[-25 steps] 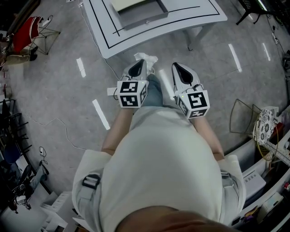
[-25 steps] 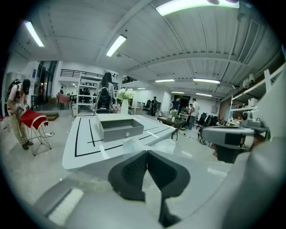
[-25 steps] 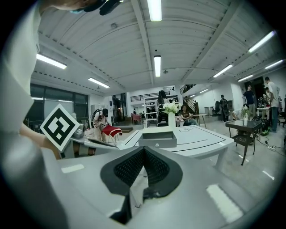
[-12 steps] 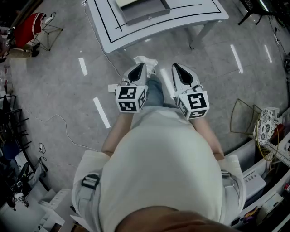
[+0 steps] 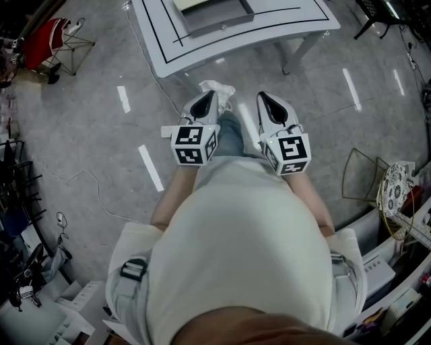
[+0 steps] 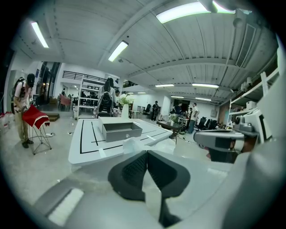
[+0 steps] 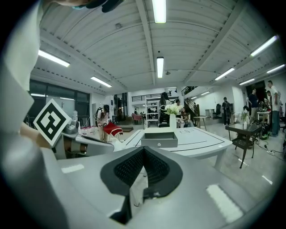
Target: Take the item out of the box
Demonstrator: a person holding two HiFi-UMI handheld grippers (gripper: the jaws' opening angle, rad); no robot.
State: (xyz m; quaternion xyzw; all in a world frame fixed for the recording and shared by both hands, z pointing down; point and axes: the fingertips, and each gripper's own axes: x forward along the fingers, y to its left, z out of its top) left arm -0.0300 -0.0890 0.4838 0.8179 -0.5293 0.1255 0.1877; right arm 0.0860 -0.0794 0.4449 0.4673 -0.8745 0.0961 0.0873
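Note:
A grey open box (image 5: 215,15) stands on a white table (image 5: 269,30) with black lines, at the top of the head view. It also shows ahead as the box (image 6: 120,131) and box (image 7: 159,139) in the two gripper views. A pale flat thing (image 5: 195,5) lies in it, cut off by the frame's edge. I hold both grippers close to my body, well short of the table. The left gripper (image 5: 207,100) (image 6: 146,155) is shut with nothing in it. The right gripper (image 5: 264,101) (image 7: 143,151) is shut and empty as well.
A white lump (image 5: 217,87) lies on the floor by the table's near edge. A red folding stool (image 5: 47,44) stands far left, a wire frame (image 5: 363,175) at right, cluttered shelves along both lower sides. A vase of flowers (image 7: 172,117) stands behind the box; people stand in the background.
The left gripper has shifted a little to the left in the head view. The right gripper has kept still. Both stay shut.

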